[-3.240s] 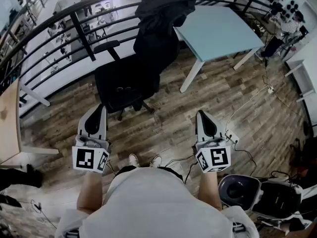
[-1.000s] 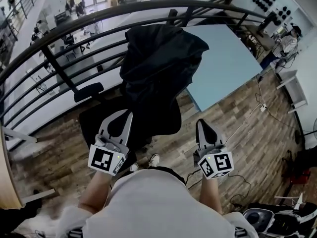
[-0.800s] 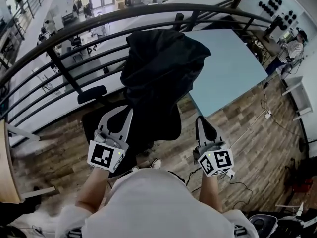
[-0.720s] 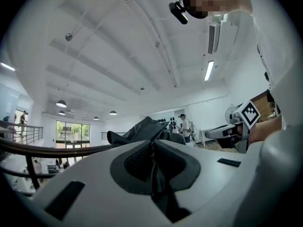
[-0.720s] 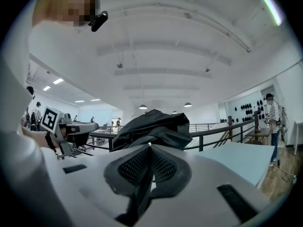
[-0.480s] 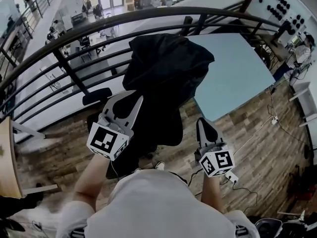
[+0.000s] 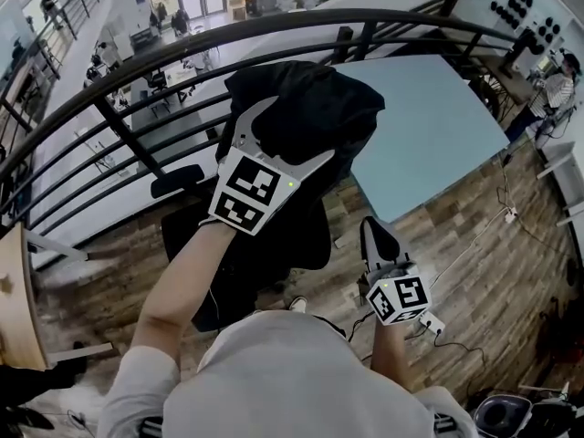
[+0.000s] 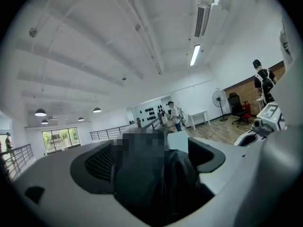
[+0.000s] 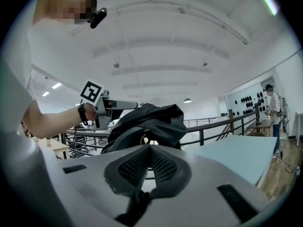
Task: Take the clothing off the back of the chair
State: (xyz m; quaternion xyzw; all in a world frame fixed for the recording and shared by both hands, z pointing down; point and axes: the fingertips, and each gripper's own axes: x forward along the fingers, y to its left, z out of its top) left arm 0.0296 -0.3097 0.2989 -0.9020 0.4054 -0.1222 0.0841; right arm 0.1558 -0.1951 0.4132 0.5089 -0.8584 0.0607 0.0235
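Between the jaws of the left claw (image 8: 150, 161), which are opening at this moment, lies a fold of the dark clothing (image 7: 321, 99); the pads do not press on it. The clothing hangs over the back of the chair (image 7: 187, 237), directly ahead of this claw, and ahead of and above the right claw (image 7: 376, 232). That claw is held lower, its pads are together and it holds nothing. The cloth looks soft, limp and rather bulky, like a jacket. I judge it light but floppy, so it would sag and trail when lifted. The best hold seems to be a thick fold at the top, where the cloth bunches over the chair back. A thin single edge could slip from the pads.
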